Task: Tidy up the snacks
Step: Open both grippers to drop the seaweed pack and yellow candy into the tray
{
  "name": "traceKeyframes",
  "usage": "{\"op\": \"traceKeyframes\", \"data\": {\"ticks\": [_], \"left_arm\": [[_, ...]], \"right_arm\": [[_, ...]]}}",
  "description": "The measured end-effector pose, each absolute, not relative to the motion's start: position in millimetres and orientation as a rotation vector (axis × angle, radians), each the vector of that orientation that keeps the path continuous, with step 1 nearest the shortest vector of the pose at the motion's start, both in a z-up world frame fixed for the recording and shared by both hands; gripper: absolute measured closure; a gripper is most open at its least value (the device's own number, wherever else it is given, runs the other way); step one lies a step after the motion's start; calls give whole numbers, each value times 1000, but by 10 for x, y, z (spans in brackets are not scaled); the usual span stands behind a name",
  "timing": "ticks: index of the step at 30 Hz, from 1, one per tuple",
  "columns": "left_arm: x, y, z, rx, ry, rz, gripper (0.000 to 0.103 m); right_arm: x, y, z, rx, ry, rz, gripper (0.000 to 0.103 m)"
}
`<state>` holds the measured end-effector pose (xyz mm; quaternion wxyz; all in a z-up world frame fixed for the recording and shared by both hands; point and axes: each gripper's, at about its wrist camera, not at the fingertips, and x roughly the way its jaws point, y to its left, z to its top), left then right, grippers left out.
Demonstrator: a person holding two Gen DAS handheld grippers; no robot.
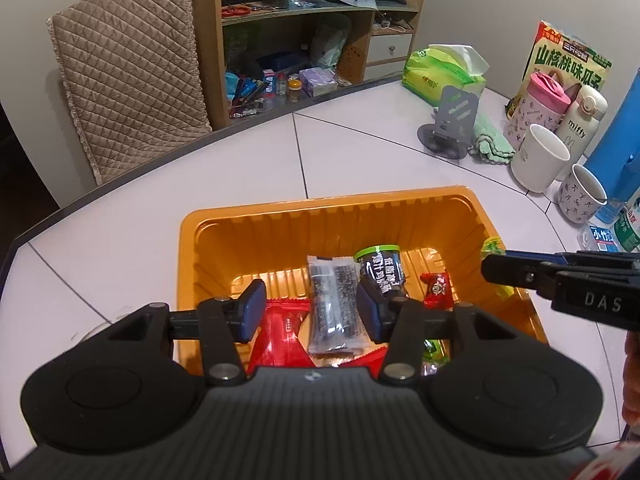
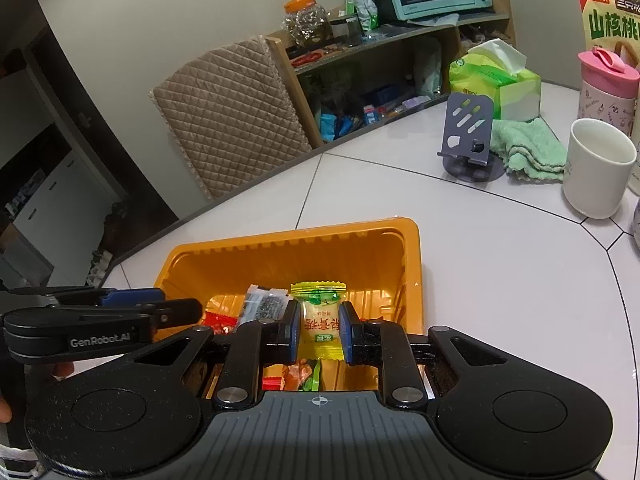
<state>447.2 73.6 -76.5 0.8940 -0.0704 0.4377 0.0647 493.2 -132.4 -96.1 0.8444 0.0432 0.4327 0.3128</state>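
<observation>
dropping stage: right gripper (image 2: 319, 330) clamped on yellow candy (image 2: 320, 322) above orange tray (image 2: 280, 242), left gripper (image 1: 310, 306) part-open, empty; next, release.

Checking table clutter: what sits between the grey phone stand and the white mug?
A folded green cloth lies on the table between the phone stand and the white mug, clearest in the right wrist view.

Glossy orange plastic tray (image 1: 328, 216), ribbed walls. Shiny crinkled film on yellow candy packet (image 2: 322, 320) between matt black fingers (image 2: 290, 328) with blue pads. Smooth, faintly glossy white desk (image 1: 360, 148). Beyond tray: fluffy green cloth (image 2: 528, 152), quilted beige fabric chair cover (image 1: 128, 68), wooden shelf (image 1: 208, 40).
</observation>
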Motion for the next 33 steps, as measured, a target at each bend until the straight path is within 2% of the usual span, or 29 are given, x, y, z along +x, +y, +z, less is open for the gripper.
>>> {"op": "traceKeyframes", "data": {"ticks": [6, 21, 23, 27, 30, 32, 33], "left_arm": [[4285, 788, -673, -171, 895, 143, 52], [3813, 800, -510, -185, 878, 178, 50], [3769, 794, -488, -178, 874, 186, 43], [3684, 780, -445, -173, 866, 193, 42], [3607, 775, -409, -178, 859, 199, 34], [3552, 766, -386, -177, 856, 205, 33], [3529, 764, -378, -176, 857, 208, 33]], "right_arm": [[4866, -1386, -922, 89, 919, 666, 82], [4645, -1472, -941, 59, 935, 647, 82], [4649, -1480, -921, 69, 929, 646, 82], [4680, -1491, -881, 92, 931, 636, 81], [4676, -1515, -836, 114, 919, 628, 77], [4667, -1532, -802, 125, 906, 630, 59], [4653, -1541, -779, 131, 896, 630, 53]]}}
